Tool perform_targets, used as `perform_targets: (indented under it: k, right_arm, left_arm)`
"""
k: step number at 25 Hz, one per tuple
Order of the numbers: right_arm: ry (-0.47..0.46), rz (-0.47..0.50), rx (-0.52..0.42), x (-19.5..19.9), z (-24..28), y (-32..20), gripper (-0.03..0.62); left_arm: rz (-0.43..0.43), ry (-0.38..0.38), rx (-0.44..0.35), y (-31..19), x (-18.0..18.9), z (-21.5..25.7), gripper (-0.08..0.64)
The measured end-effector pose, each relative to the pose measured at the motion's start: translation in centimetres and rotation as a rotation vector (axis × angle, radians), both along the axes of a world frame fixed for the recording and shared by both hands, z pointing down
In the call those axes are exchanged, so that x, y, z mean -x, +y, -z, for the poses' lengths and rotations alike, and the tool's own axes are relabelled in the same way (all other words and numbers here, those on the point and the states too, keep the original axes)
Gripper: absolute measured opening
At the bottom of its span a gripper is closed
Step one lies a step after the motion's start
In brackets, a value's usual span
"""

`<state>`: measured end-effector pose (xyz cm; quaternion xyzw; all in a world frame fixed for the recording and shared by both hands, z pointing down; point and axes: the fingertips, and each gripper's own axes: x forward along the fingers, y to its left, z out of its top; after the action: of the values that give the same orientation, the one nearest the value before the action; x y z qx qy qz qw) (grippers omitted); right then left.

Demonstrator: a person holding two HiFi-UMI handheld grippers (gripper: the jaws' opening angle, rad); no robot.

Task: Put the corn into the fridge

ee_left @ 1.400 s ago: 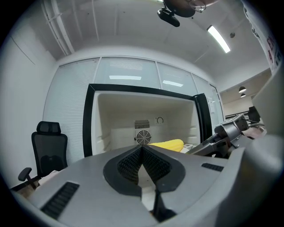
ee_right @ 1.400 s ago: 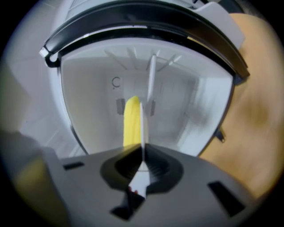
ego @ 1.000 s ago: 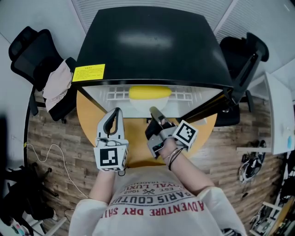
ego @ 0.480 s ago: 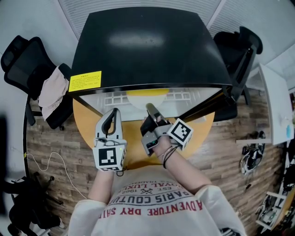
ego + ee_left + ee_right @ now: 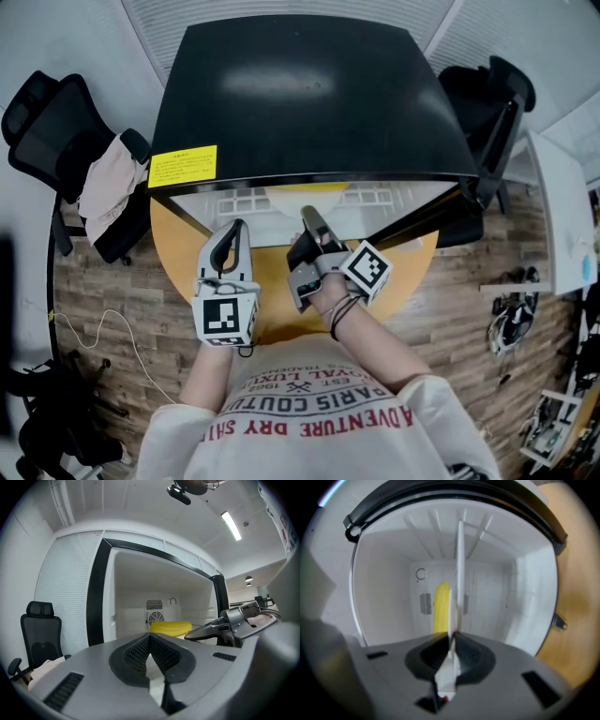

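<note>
The yellow corn [image 5: 305,189] lies on the white shelf inside the open black mini fridge [image 5: 300,94]; only its front edge shows under the fridge's top. It is clearer in the left gripper view as corn [image 5: 170,627] and in the right gripper view as corn [image 5: 441,606], deep in the white interior. My left gripper [image 5: 234,228] is shut and empty just outside the fridge opening, left of centre. My right gripper [image 5: 307,214] is shut and empty, with its tip at the fridge's mouth and pointing at the corn. In their own views the left gripper [image 5: 150,635] and right gripper [image 5: 452,637] hold nothing.
The fridge stands on a round wooden table [image 5: 178,246]. Its black door [image 5: 422,220] hangs open at the right. A black chair with a pale cloth [image 5: 103,183] stands at the left, another black chair [image 5: 492,94] at the right. A white desk [image 5: 562,216] is far right.
The corn stays on the shelf. The head camera has shifted, so less of the corn shows. My right gripper has edged slightly left; both grippers stay shut.
</note>
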<state>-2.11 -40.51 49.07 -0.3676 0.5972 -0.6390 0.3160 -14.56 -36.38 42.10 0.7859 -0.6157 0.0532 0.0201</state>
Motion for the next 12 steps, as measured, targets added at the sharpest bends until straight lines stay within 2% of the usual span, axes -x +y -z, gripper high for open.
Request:
perform_targets:
  k: [5,9,12]
  right_arm:
    - [0.057,0.020,-0.038,0.0,0.3,0.0,0.060]
    - [0.017,0.017,-0.038,-0.1,0.3,0.6,0.060]
    - [0.035,0.012,-0.045,-0.7,0.6,2.2,0.061]
  left_arm:
    - [-0.018,-0.010,-0.011,-0.1,-0.3,0.0,0.025]
    - [-0.032,-0.008,-0.014,0.2,-0.7,0.1,0.025]
    - [-0.038,-0.001,-0.011,0.7,-1.0,0.2,0.025]
